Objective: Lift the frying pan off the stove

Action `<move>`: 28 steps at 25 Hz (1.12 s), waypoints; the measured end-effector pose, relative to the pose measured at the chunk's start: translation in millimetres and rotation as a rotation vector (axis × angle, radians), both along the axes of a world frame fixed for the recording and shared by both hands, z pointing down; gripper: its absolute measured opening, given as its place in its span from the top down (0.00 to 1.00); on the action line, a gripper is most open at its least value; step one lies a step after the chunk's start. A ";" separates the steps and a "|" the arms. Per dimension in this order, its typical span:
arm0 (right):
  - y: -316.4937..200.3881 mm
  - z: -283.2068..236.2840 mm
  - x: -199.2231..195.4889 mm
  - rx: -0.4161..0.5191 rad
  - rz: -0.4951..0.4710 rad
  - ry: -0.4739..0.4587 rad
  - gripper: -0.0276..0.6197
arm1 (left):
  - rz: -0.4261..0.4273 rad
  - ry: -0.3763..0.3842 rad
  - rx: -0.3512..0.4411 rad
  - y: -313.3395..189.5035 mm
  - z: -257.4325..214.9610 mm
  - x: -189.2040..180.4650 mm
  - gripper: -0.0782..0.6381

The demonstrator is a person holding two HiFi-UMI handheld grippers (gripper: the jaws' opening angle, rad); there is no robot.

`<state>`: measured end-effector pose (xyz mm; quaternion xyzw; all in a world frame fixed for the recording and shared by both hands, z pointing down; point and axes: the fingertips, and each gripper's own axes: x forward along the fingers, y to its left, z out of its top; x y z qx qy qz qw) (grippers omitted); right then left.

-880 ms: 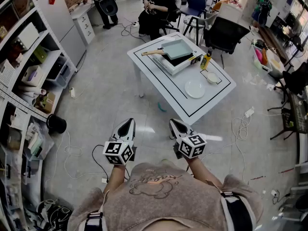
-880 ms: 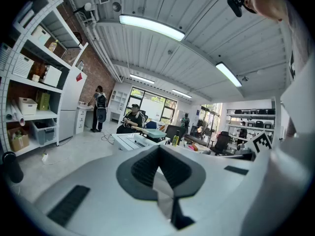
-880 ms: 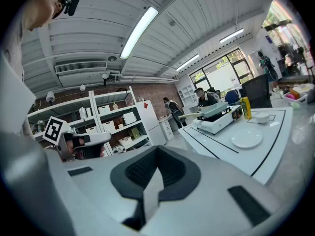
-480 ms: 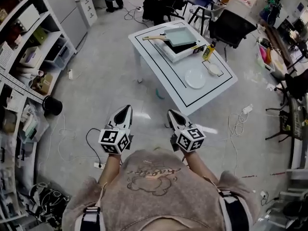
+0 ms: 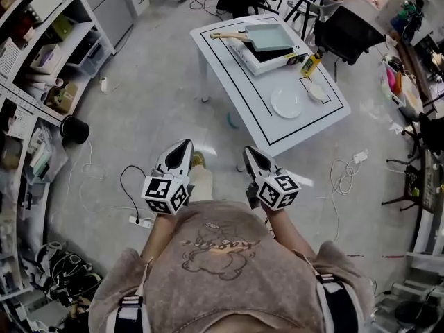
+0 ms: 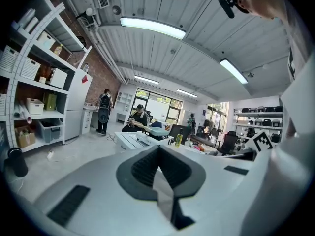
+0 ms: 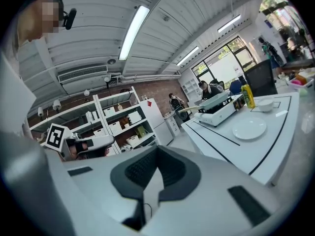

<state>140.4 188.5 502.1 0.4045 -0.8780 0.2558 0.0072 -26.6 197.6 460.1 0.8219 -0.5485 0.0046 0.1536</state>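
Note:
A pale green square frying pan (image 5: pixel 270 36) with a wooden handle (image 5: pixel 225 36) sits on a white stove (image 5: pixel 265 57) at the far end of a white table (image 5: pixel 305 134). Both grippers hang over the floor well short of the table. My left gripper (image 5: pixel 183 145) is shut and holds nothing, and so is my right gripper (image 5: pixel 248 151). In the left gripper view the left gripper (image 6: pixel 158 149) points at the distant pan (image 6: pixel 157 130). The right gripper (image 7: pixel 157 149) view has the pan (image 7: pixel 216 101) and stove (image 7: pixel 221 111) on the table to the right.
On the table are a white plate (image 5: pixel 286 103), a small bowl (image 5: pixel 318 91) and a yellow bottle (image 5: pixel 310 64). Shelves (image 5: pixel 41 54) line the left side, and a black bin (image 5: pixel 75 128) stands near them. Cables (image 5: pixel 132 186) lie on the floor. A seated person and chairs (image 5: pixel 347 37) are beyond the table.
The table and stove have come closer in the head view as the person walks forward. Both grippers stay shut and level in front of the body. A shoe now shows between them.

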 end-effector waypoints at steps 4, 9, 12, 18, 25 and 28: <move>-15.4 -0.4 -0.3 0.005 -0.001 -0.003 0.96 | 0.005 0.013 -0.003 -18.0 4.8 4.5 0.88; -38.3 1.2 -0.8 0.005 0.008 0.008 0.96 | 0.030 0.024 -0.002 -49.7 9.8 8.8 0.88; -59.5 0.7 -1.6 0.006 0.020 0.008 0.96 | 0.041 0.032 -0.002 -74.1 11.3 7.1 0.88; -107.6 3.2 -15.9 -0.005 0.034 -0.001 0.96 | 0.059 0.038 0.001 -131.3 10.5 -5.7 0.88; -182.1 -8.4 -48.7 -0.003 0.025 -0.040 0.96 | 0.089 0.050 -0.016 -210.2 4.4 -30.3 0.88; -216.9 -15.3 -58.9 -0.009 0.055 -0.042 0.96 | 0.113 0.048 -0.021 -245.9 -2.0 -44.2 0.88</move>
